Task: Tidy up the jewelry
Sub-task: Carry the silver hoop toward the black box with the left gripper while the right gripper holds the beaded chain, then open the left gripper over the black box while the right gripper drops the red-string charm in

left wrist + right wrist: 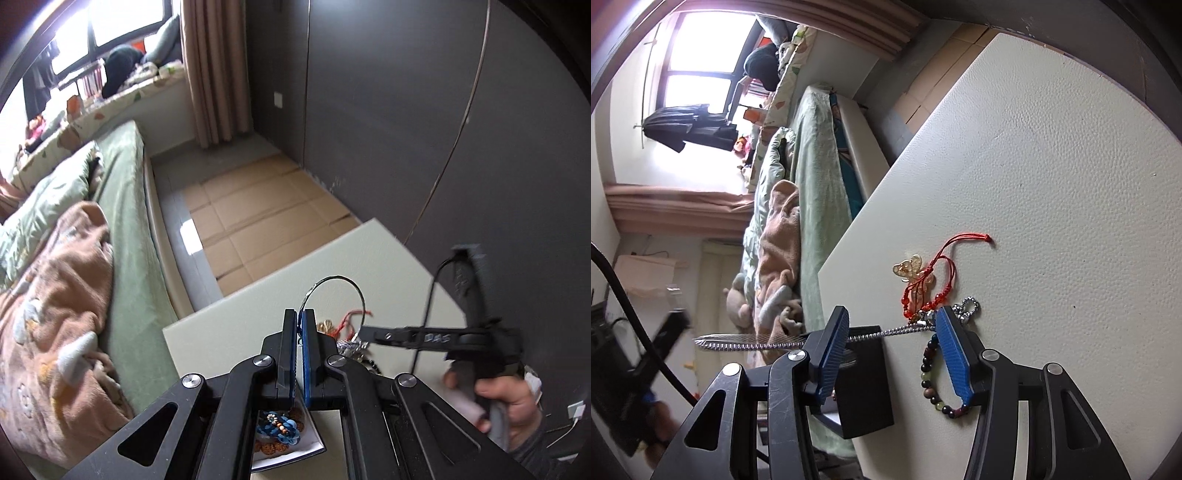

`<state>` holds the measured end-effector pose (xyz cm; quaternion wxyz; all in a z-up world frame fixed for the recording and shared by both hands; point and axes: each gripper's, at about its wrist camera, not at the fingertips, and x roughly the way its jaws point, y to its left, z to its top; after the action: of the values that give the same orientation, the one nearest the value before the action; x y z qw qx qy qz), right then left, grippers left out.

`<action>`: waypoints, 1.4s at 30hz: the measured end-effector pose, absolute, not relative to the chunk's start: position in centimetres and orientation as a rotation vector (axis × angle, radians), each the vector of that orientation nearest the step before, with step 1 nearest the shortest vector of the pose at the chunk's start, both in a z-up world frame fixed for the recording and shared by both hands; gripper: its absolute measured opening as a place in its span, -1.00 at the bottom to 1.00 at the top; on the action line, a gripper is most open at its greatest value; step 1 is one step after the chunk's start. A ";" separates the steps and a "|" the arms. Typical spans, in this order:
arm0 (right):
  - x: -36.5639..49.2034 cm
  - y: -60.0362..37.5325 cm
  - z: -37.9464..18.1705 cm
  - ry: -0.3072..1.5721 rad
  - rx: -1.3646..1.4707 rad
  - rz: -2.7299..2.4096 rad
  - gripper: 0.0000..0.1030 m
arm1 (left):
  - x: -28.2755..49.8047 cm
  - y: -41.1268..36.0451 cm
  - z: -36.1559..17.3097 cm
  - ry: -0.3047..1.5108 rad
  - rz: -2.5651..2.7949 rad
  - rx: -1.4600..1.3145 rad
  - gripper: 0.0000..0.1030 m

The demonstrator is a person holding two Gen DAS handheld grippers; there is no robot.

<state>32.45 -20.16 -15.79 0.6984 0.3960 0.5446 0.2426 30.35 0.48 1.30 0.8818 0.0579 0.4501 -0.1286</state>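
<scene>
My left gripper point(300, 317) is shut on a silver chain necklace point(338, 286), which loops up from its tips above the white table point(258, 314). In the right wrist view the same chain point(757, 345) stretches taut from the jewelry pile off to the left. My right gripper point(892, 325) is open over the table edge, jaws wide, with the chain running between them. A red cord bracelet point(945, 266) with a gold butterfly charm point(910, 267) and a dark beaded bracelet point(929, 373) lie on the table by the right finger. A blue beaded piece point(279, 430) lies on a card below the left gripper.
A black box point(862, 384) stands at the table edge between the right gripper's fingers. A bed with green sheets point(125, 221) and a pink blanket point(62, 295) lies left of the table. Cardboard point(266, 210) covers the floor by the dark wardrobe point(406, 110).
</scene>
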 end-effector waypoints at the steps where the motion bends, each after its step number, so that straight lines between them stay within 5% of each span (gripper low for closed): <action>1: 32.4 -20.1 -15.8 1.216 0.881 0.541 0.00 | 30.1 0.4 1.9 0.926 -0.267 0.121 -0.97; 11: 33.3 -18.9 -16.3 1.235 0.860 0.522 -0.06 | 28.3 2.2 6.6 0.849 -0.212 0.125 -0.97; 14: 33.9 -18.2 -17.2 1.261 0.865 0.523 -0.24 | 27.9 3.1 6.8 0.850 -0.189 0.119 -0.97; 24: 34.9 -17.4 -18.3 1.263 0.866 0.431 -0.26 | 26.6 6.7 6.0 0.865 -0.105 0.091 -0.97; 30: 35.3 -17.9 -18.9 1.268 0.853 0.359 -0.83 | 26.0 9.1 3.0 0.912 -0.071 0.031 -0.96; 42: 33.2 -16.9 -13.6 1.103 0.812 0.534 -0.85 | 26.2 10.8 -6.4 1.044 -0.067 -0.103 -0.96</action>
<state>33.24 -16.94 -13.57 0.7416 0.3706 0.5033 0.2437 26.17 10.77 -6.44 0.8649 -0.0493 0.4984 -0.0319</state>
